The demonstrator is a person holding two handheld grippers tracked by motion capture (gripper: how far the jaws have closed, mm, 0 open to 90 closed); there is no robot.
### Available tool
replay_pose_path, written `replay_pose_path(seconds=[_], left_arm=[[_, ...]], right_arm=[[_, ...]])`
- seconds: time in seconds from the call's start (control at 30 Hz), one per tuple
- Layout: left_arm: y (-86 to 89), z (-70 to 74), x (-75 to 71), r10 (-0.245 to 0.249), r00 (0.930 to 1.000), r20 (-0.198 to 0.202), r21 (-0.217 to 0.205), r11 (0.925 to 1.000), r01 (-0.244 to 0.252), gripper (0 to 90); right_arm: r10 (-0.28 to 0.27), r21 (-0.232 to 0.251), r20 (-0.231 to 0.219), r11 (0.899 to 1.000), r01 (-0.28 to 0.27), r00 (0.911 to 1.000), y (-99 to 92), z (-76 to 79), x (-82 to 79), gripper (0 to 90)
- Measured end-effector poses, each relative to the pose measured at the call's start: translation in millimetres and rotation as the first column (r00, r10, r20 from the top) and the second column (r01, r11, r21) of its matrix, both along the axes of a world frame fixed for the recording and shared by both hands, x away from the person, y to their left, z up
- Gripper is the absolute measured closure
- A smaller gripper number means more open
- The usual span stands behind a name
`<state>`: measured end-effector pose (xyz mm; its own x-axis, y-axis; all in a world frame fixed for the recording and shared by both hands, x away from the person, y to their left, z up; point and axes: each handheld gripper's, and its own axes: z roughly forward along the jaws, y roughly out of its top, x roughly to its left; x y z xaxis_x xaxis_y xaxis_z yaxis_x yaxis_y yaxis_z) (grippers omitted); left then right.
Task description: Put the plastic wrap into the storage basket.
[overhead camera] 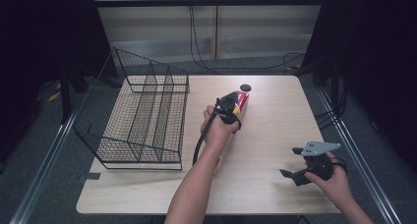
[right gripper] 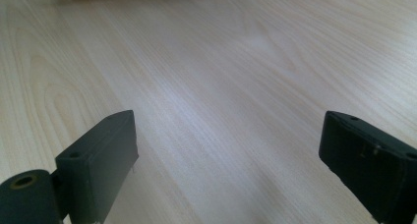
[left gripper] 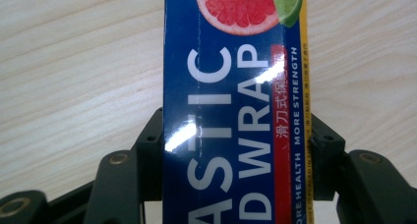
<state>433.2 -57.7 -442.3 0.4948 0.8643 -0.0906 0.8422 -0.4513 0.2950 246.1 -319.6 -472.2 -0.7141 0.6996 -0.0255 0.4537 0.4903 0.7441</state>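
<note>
clamping across the plastic wrap box (left gripper: 231,111), the left gripper (overhead camera: 227,111) is pinching both long sides, just right of the wire basket (overhead camera: 142,116). light, stiff, glossy carton, probably slippery. right gripper (overhead camera: 301,164) is idling wide open, empty.

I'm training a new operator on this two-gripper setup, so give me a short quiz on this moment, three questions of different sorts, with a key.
1. True or false: the left gripper has its jaws on either side of the plastic wrap box.
2. Multiple choice: the right gripper is A) shut on a cup, B) open above bare table, C) inside the wire basket.
3. Fill in: the fruit slice printed on the box is pink and looks like a ____.

Key: 1 true; 2 B; 3 grapefruit.
</note>
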Motion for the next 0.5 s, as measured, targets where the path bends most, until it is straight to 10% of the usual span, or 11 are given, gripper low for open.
replay_pose_path(seconds=[0.5], left_arm=[[18.5,41.8,1.1,0.072,0.9974,0.009,-0.002,0.9974,-0.072,42.5]], right_arm=[[-0.003,0.006,0.003,1.000,0.003,1.0000,0.6,1.1,-0.6,7.0]])
